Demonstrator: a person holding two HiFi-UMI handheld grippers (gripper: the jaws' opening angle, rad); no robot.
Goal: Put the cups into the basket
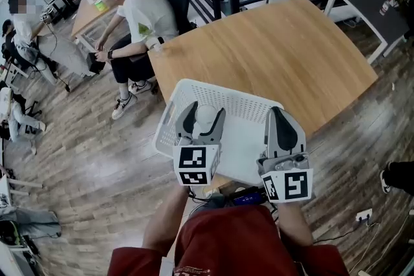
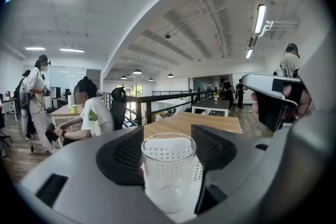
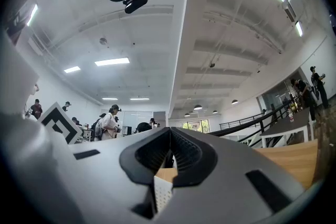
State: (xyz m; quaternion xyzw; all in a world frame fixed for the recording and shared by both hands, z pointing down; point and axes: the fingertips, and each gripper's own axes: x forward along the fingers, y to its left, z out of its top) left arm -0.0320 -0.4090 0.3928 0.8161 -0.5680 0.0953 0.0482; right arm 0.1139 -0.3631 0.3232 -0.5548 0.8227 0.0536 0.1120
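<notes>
We hold the clear cup (image 2: 168, 170) upright, clamped in the left gripper's (image 1: 204, 118) jaws above the white basket (image 1: 220, 88) ready for lowering in, while the right gripper (image 1: 279, 116) hangs empty, jaws together.

No legible text, label, brand or number in any view.

left gripper (image 1: 204, 114) — fingers clamped on cup (image 2: 168, 165) | right gripper (image 1: 279, 113) — fingers together
</notes>
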